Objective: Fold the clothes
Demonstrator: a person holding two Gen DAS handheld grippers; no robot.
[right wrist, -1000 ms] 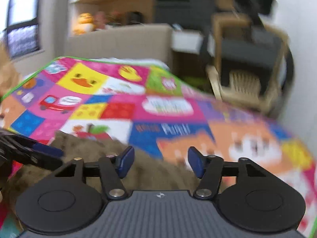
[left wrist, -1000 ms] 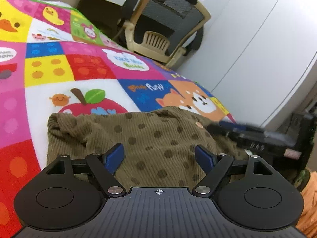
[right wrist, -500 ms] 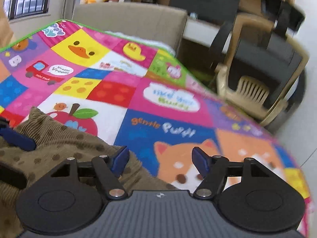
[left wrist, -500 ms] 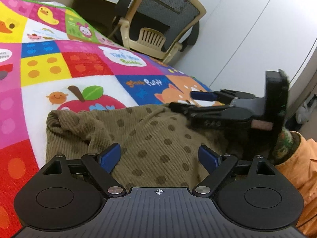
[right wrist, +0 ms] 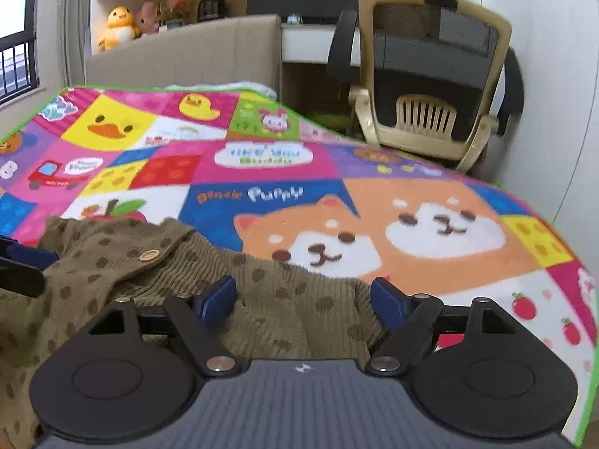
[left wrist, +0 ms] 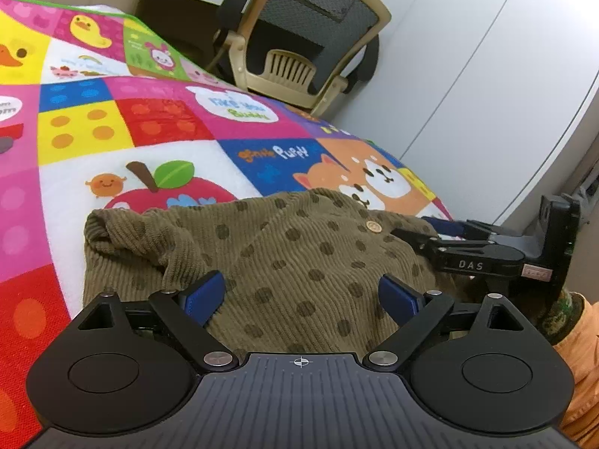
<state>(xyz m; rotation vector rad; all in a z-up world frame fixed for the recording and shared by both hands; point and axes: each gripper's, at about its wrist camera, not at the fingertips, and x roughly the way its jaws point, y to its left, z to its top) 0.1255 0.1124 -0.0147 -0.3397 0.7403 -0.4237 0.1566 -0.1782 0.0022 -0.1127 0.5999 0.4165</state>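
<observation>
My left gripper [left wrist: 301, 293] hangs low over the olive-brown polka-dot corduroy garment [left wrist: 284, 258], its blue pads spread wide, nothing pinched between them; the jaws have just been opening a little further. My right gripper [right wrist: 305, 297] sits over the garment's right-hand edge, jaws also well apart and just been opening, the cloth lying loose beneath the pads and not clamped. From the left wrist view, the right gripper reaches in from the right, its fingertips over the cloth near a small wooden button [left wrist: 373, 226]. The garment lies rumpled on the near part of a bright patchwork play blanket [right wrist: 262, 157], partly covering an apple panel, just beside two cartoon puppies [right wrist: 378, 232]. Beyond the blanket stands a beige mesh office chair [right wrist: 430, 75]. An orange cloth [left wrist: 580, 355] shows at the left view's right edge.
</observation>
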